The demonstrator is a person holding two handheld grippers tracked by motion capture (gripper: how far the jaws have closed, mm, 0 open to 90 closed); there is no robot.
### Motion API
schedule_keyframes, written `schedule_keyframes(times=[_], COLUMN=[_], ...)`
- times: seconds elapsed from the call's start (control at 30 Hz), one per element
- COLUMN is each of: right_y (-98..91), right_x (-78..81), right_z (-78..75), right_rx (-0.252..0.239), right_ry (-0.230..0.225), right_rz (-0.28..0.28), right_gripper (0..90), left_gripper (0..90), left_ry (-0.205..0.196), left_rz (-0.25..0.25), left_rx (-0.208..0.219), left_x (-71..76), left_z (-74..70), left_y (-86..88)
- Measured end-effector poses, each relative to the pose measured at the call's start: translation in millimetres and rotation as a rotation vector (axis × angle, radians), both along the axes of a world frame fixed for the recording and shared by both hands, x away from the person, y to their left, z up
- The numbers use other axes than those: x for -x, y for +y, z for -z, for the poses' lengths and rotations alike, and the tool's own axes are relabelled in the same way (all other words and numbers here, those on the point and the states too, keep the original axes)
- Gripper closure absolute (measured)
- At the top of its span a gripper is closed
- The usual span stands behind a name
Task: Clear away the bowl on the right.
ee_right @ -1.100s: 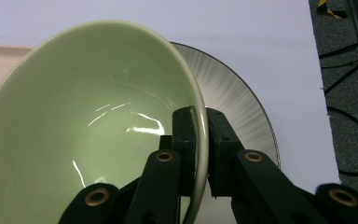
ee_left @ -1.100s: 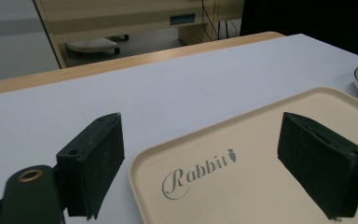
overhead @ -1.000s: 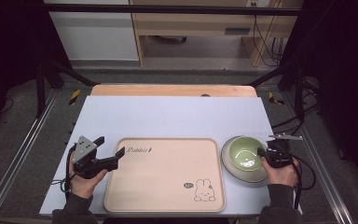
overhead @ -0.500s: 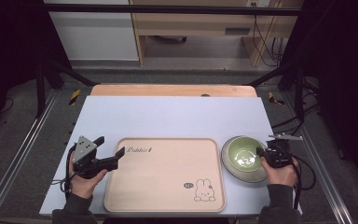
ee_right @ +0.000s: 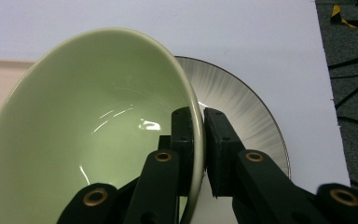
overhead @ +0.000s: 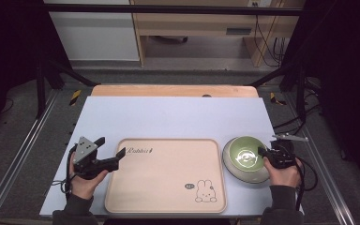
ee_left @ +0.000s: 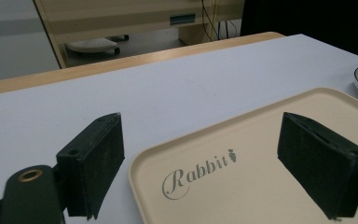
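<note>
The right gripper [ee_right: 196, 154] was clamped on the right rim of the glossy pale-green ceramic bowl [ee_right: 98, 126], which looked slippery, stiff and breakable.

This looks like a lab set up for recording, not a home. The table [overhead: 168, 117] beyond the tongs [overhead: 110, 152] is covered with a plain pale sheet and stands inside a black metal frame [overhead: 42, 75]. Cables [overhead: 267, 37] hang down at the far wall behind the tongs, near a wooden bench [overhead: 192, 28]. Yellow-black tape marks [overhead: 75, 97] lie on the grey carpet floor [overhead: 23, 136] beside the table.
</note>
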State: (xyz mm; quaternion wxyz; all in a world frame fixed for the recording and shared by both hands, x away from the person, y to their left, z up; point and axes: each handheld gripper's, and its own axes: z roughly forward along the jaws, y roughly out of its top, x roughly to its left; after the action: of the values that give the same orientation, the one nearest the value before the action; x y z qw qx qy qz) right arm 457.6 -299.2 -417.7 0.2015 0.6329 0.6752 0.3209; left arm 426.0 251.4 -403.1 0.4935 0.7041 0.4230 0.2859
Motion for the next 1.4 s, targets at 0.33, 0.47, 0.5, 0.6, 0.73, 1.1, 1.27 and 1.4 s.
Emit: schedule_keyframes(times=[0.33, 0.47, 0.5, 0.6, 0.73, 1.1, 1.27, 1.4], right_y=[4.0, 5.5, 6.6, 10.2, 13.0, 27.6, 38.3, 44.0], right_x=[1.9, 2.7, 3.1, 4.2, 4.6, 6.6, 7.0, 5.9], right_z=[-5.1, -7.1, -8.3, -11.4, -13.2, -20.9, -24.9, -26.7], right_rx=[-0.008, -0.008, -0.01, -0.011, -0.013, -0.021, -0.026, -0.027], right_ry=[-0.016, -0.025, -0.027, -0.036, -0.045, -0.061, -0.068, -0.072], right_rz=[-0.021, -0.031, -0.034, -0.048, -0.064, -0.109, -0.152, -0.164], right_gripper=[82.9, 82.9, 82.9, 82.9, 82.9, 82.9, 82.8, 82.8], left_gripper=[14.1, 14.1, 14.1, 14.1, 14.1, 14.1, 14.1, 14.1], left_ry=[0.0, 0.001, 0.001, 0.0, 0.002, 0.001, -0.001, 0.001], left_rz=[0.001, 0.002, 0.002, 0.003, 0.004, 0.006, 0.011, 0.01], left_rx=[-0.002, -0.004, -0.004, 0.0, -0.004, 0.001, 0.0, 0.002], left_x=[0.0, 0.1, 0.1, 0.2, -0.1, -0.1, 0.2, -0.2], left_z=[0.0, -0.1, -0.1, -0.1, 0.2, 0.1, -0.1, 0.5], left_y=[0.0, 0.2, 0.2, -0.3, -0.6, -0.8, -1.7, -2.0])
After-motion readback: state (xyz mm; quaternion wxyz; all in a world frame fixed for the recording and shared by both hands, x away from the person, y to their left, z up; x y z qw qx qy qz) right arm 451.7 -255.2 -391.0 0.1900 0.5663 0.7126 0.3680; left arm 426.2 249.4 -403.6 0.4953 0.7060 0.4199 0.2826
